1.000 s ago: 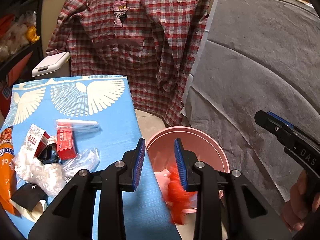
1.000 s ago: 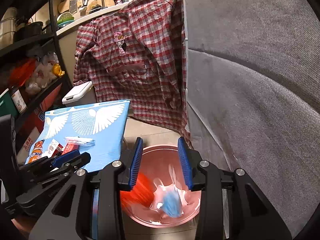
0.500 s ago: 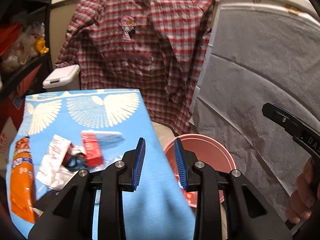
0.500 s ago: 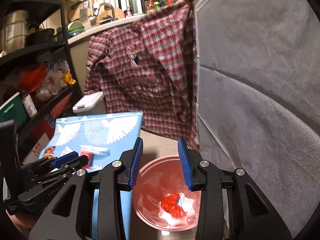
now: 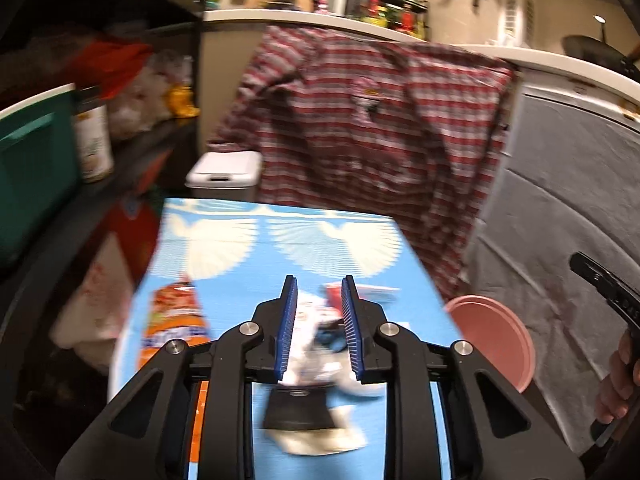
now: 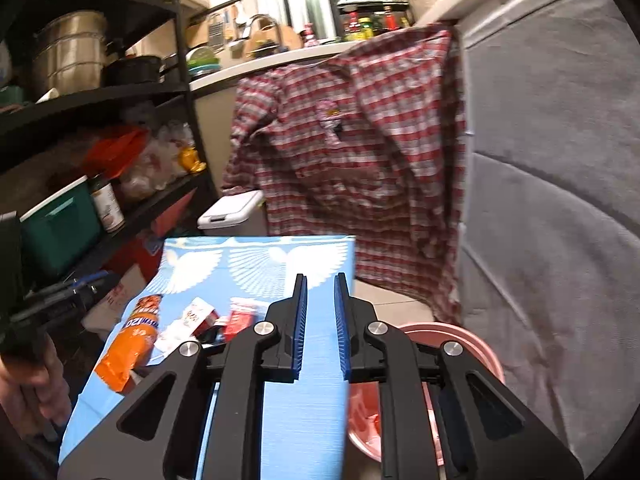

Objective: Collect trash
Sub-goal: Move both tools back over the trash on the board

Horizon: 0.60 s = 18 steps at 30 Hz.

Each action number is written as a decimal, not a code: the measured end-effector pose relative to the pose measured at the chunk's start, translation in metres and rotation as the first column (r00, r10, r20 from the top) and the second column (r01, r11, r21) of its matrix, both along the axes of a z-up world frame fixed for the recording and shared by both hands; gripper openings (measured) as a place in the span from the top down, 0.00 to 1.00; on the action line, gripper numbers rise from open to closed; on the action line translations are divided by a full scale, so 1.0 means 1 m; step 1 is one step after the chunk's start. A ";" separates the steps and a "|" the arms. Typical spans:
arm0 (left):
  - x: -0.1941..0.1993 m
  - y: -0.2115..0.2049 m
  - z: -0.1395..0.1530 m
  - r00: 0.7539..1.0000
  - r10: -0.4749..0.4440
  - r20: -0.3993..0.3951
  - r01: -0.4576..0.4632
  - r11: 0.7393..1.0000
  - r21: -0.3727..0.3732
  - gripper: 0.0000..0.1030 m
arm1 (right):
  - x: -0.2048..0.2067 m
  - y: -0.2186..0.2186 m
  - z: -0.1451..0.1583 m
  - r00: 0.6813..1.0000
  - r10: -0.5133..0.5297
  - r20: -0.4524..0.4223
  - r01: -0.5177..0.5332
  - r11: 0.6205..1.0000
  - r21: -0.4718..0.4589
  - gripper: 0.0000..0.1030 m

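The trash still to collect lies in a loose heap on the blue winged worktop [image 6: 256, 256]: an orange snack packet [image 6: 128, 340], a white-and-red carton [image 6: 192, 318], a red box [image 6: 242, 318] and, nearer you, crumpled white plastic with a black wrapper [image 5: 298, 406] on top. The pink basin [image 6: 460, 344] sits on the floor just off the worktop's right edge, and it now holds red and white scraps at its bottom.

A second ago both tools hung over that basin with pieces dropping into it; now they have swung left and face the worktop again. So one load is delivered and you are on the way back for the next.

Your left gripper [image 5: 318, 328] looks straight over the heap, its fingers narrow and closing, with nothing pressed between them; the blurred wrappers seen through the gap appear to lie below on the worktop. Your right gripper [image 6: 320, 320] points over bare blue cloth between the heap and the basin, fingers closing to a slim gap and empty.

Before the next pick you will likely need to spread both sets of fingers again, since the crumpled plastic looks bulkier than either gap. Behind, a plaid shirt [image 6: 352, 152] hangs from the counter edge and a white lidded bin [image 6: 230, 210] stands beyond the worktop.
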<state>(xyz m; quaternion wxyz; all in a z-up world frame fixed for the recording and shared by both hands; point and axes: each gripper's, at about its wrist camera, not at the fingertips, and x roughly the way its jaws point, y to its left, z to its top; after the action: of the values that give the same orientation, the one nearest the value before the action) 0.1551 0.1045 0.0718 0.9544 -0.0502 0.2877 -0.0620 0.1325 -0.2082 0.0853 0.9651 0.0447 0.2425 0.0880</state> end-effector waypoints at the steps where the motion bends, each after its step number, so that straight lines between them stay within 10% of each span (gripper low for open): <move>1: 0.001 0.014 -0.002 1.000 0.019 -0.007 -0.019 1.000 -0.002 0.79 | 0.001 0.006 -0.002 1.000 0.012 -0.004 -0.012 1.000 0.002 0.86; 18: 0.030 0.064 -0.077 0.980 -0.023 -0.200 0.015 0.999 -0.041 0.81 | 0.063 0.082 -0.056 0.978 0.160 -0.133 -0.159 0.987 0.022 0.85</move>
<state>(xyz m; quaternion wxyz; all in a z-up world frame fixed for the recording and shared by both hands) 0.1852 0.1681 -0.0048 0.9188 -0.0721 0.3815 -0.0712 0.1952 -0.1262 0.0297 0.9361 0.0366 0.3093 0.1634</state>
